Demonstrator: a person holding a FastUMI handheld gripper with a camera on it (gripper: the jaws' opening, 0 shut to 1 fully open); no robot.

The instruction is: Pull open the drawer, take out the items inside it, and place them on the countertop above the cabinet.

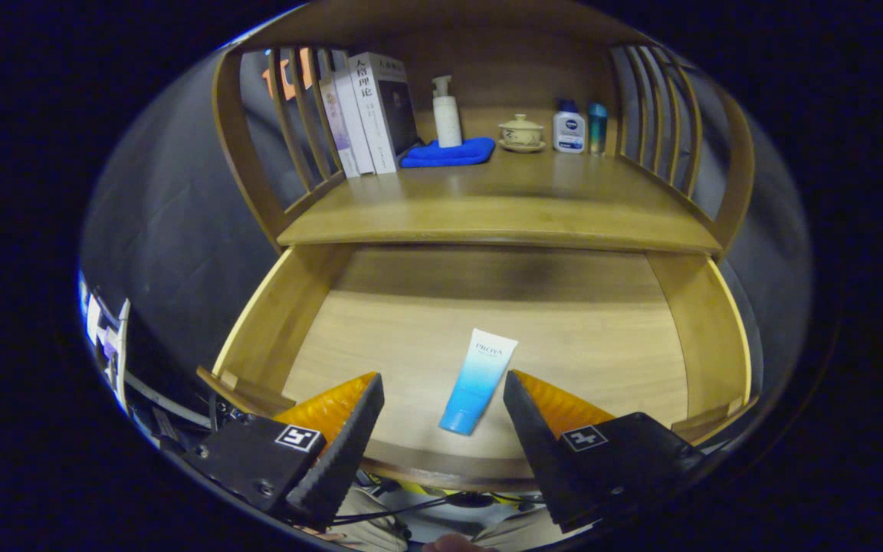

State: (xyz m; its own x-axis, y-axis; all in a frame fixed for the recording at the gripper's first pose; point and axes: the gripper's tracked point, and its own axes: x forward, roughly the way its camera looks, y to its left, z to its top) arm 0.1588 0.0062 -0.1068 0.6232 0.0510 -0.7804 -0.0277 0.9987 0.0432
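Drawer (687,337) already open. Gripper (441,395) jaws spread wide, empty. Blue tube (478,381) lies flat on drawer floor, between jaws. Step: reaching for tube. Next: descend, close on it, lift to desk (487,207).

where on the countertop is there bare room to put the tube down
The front half of the countertop is bare, from its front edge back to the blue cloth. The back is crowded: books, pump bottle, lidded cup, two small bottles. The open gripper straddles the tube in the drawer.
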